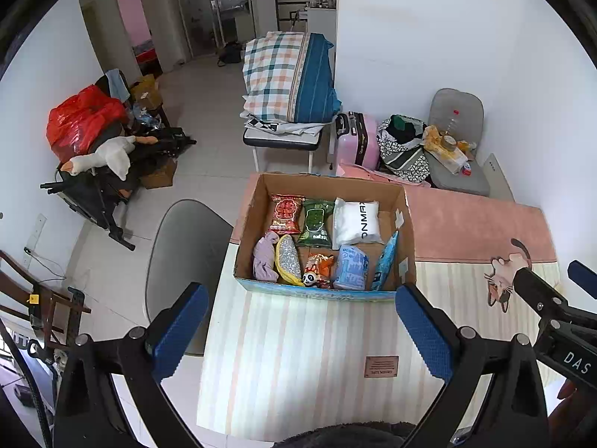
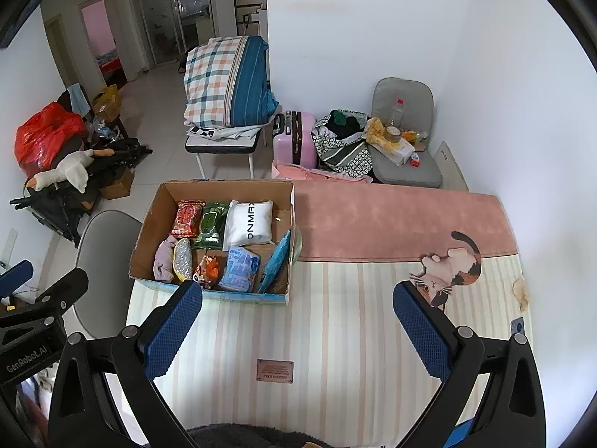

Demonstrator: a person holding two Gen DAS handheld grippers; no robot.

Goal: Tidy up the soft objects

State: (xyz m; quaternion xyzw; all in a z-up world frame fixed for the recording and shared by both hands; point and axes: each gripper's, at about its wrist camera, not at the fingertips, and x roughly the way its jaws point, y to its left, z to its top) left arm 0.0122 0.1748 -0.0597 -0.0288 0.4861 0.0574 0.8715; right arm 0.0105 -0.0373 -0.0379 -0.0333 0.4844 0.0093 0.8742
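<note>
An open cardboard box (image 1: pixel 406 224) (image 2: pixel 149 224) stands on the striped mat on the table. It holds several soft items: a red snack bag (image 1: pixel 286 213), a green bag (image 1: pixel 316 222), a white pouch (image 1: pixel 356 222), a lilac cloth (image 1: pixel 264 257), a silver glitter pouch (image 1: pixel 289 264), a panda snack bag (image 1: pixel 316 270), a blue pack (image 1: pixel 350 267) and a light blue pack (image 1: pixel 386 261) leaning on the box's right wall. My left gripper (image 1: pixel 300 332) is open and empty, above the mat just in front of the box. My right gripper (image 2: pixel 298 330) is open and empty, to the right of the box.
A pink rug with a cat picture (image 2: pixel 453 267) covers the table's far half. A grey chair (image 1: pixel 186 257) stands left of the table. Behind are a folded quilt on a stool (image 1: pixel 289 82), a pink suitcase (image 1: pixel 354 140) and a loaded grey chair (image 1: pixel 453 149).
</note>
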